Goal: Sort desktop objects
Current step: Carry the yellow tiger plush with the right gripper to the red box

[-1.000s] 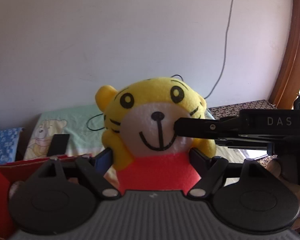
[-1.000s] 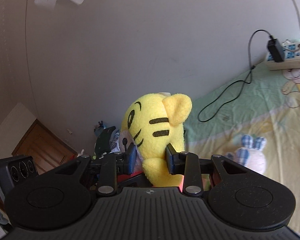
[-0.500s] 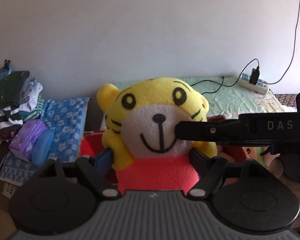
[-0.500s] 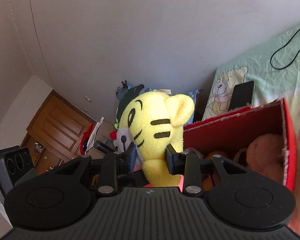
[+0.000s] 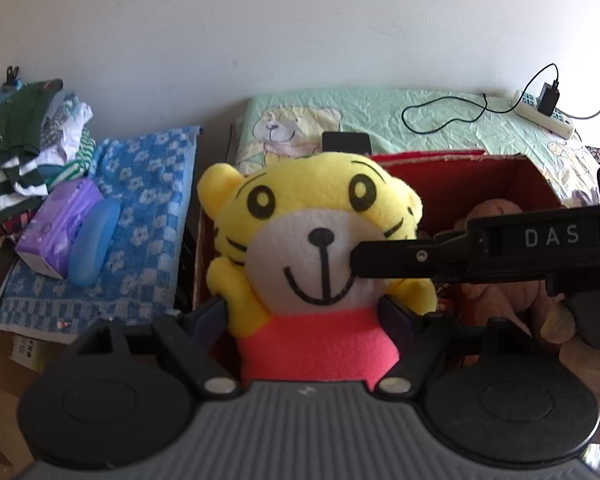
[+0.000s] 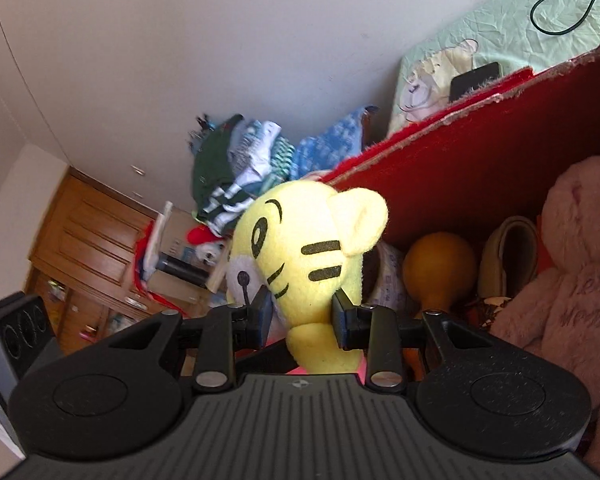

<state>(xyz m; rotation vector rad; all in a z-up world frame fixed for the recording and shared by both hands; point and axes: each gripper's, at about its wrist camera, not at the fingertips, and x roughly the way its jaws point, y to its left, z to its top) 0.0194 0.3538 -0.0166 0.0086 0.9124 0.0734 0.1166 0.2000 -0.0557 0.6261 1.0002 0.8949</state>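
Left wrist view is showing you gripping the tiger (image 5: 320,256) with both tools: your left gripper (image 5: 304,316) is clamping its pink body from both sides, and your right gripper (image 6: 300,312) is pinching the head at the cheek, its finger crossing the face from 3 o'clock. The tiger is hanging upright in the air, in front of and partly over the red box (image 5: 480,176), toward its left end.

You are handling something light, soft and squashy, so the plush is yielding under the pads and is unlikely to break or slip much. The body is probably the better hold; the head grip is only denting stuffing.

Inside the box, at 3 o'clock of the tiger in the right wrist view, a pink bear (image 6: 572,280) is filling much of the space, with an orange gourd (image 6: 436,268) and a beige roll (image 6: 508,264) beside it. Those are crowding the floor, so the freest spot looks to be the left end. The box wall is rising behind the tiger and could snag it.

Outside, at 9 o'clock in the left wrist view, a purple pack (image 5: 56,232) and a blue case (image 5: 94,236) are lying on a blue cloth (image 5: 152,184); a phone (image 5: 346,142) is resting at 12 o'clock.
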